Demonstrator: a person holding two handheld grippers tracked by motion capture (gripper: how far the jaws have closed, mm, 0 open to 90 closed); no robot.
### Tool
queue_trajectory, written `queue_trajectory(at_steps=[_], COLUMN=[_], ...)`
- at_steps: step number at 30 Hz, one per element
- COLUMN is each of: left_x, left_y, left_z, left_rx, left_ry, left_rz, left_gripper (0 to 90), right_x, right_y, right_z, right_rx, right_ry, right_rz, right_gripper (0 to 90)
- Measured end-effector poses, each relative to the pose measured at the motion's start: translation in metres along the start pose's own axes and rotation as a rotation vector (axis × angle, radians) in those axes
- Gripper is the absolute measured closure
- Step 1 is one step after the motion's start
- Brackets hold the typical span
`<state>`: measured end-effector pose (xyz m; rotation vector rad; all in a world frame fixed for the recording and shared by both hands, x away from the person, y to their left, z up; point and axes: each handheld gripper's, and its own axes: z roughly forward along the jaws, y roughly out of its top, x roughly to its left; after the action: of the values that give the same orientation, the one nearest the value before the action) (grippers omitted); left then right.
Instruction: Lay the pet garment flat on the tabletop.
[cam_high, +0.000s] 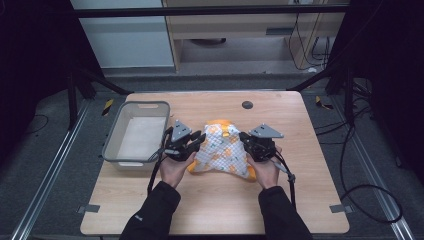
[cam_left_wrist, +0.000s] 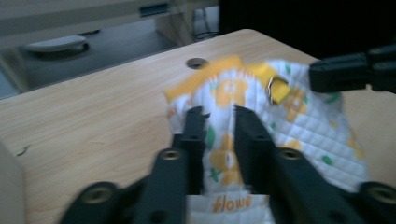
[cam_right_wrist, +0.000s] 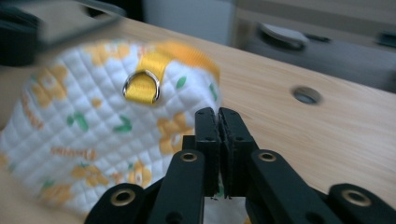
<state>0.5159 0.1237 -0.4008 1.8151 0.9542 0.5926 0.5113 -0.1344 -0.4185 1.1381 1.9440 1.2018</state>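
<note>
- A quilted white cloth item (cam_high: 221, 148) printed with orange flowers and green leaves lies near the middle of the desk (cam_high: 210, 210), bunched between two hand-held grippers; it looks like a baby bib or small garment, though the blur makes that uncertain.
- The left hand-held gripper (cam_left_wrist: 219, 112) sits at the cloth's left edge with its jaws a little apart, cloth showing in the gap between them; it looks set to pinch a fold there but has not closed on it.
- The right hand-held gripper (cam_right_wrist: 218, 114) works the opposite side with its jaws pressed together. White cloth shows at their base, so it probably holds an edge, but I cannot tell for certain.
- Holding opposite sides this way suggests the person means to lift, spread or fold the piece evenly.
- A yellow strap with a metal ring (cam_right_wrist: 142, 86) lies on top of the cloth, near its far end, free of both grippers.
- A grey bin (cam_high: 111, 142) stands just to the left of the left hand-held gripper, close enough to be the likely place to drop the cloth.
</note>
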Motion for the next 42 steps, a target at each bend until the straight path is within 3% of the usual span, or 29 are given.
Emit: queue_trajectory(at_steps=[1,2,4,6,8,9,10,11,12,13,16,22,24,27,31,35,38,42], left_x=[0.004,0.007,0.012,0.016,0.019,0.021,0.021,0.022,0.022,0.024,0.026,0.021,0.018,0.015,0.013,0.012,0.009,0.007], left_y=[-0.001,-0.003,-0.008,-0.012,-0.016,-0.022,-0.022,-0.030,-0.030,-0.038,-0.051,-0.070,-0.073,-0.077,-0.084,-0.087,-0.092,-0.095], left_z=[0.003,0.004,-0.003,-0.012,-0.023,-0.034,-0.034,-0.044,-0.044,-0.051,-0.055,-0.041,-0.032,-0.018,0.000,0.007,0.013,0.019], left_rx=[0.011,0.025,0.024,0.025,0.030,0.050,0.050,0.076,0.076,0.098,0.126,0.177,0.222,0.233,0.271,0.287,0.322,0.350], left_ry=[0.019,0.022,0.027,0.022,0.019,0.009,0.009,0.014,0.014,0.017,0.018,-0.001,-0.001,-0.007,-0.027,-0.047,-0.055,-0.088], left_rz=[-0.024,-0.045,-0.048,-0.047,-0.037,-0.020,-0.020,0.012,0.012,0.035,0.049,0.068,0.107,0.123,0.112,0.117,0.135,0.122], left_gripper=[54.1,54.1,47.5,44.2,41.5,38.9,38.4,38.0,37.7,37.4,37.0,36.1,34.5,34.3,34.3,35.3,38.9,47.3], right_x=[-0.006,-0.006,-0.012,-0.017,-0.020,-0.022,-0.022,-0.025,-0.025,-0.025,-0.025,-0.020,-0.019,-0.019,-0.019,-0.017,-0.012,-0.010], right_y=[-0.007,-0.007,-0.013,-0.016,-0.018,-0.019,-0.019,-0.022,-0.022,-0.026,-0.038,-0.066,-0.083,-0.092,-0.097,-0.100,-0.100,-0.100], right_z=[0.014,0.014,0.018,0.013,0.004,-0.008,-0.008,-0.022,-0.022,-0.035,-0.051,-0.062,-0.061,-0.058,-0.052,-0.044,-0.034,-0.030], right_rx=[0.051,0.051,0.076,0.069,0.068,0.051,0.051,0.044,0.044,0.044,0.051,0.111,0.151,0.176,0.188,0.202,0.237,0.265], right_ry=[-0.072,-0.072,-0.092,-0.066,-0.048,-0.019,-0.019,0.022,0.022,0.052,0.101,0.141,0.153,0.155,0.163,0.172,0.176,0.172], right_rz=[-0.004,-0.004,0.000,0.007,-0.009,-0.027,-0.027,-0.023,-0.023,-0.025,-0.016,-0.042,-0.053,-0.054,-0.059,-0.072,-0.102,-0.116], right_gripper=[79.3,79.3,76.6,73.9,70.1,67.0,67.0,63.5,63.5,60.1,55.5,48.9,46.9,47.0,47.8,49.5,56.2,63.4])
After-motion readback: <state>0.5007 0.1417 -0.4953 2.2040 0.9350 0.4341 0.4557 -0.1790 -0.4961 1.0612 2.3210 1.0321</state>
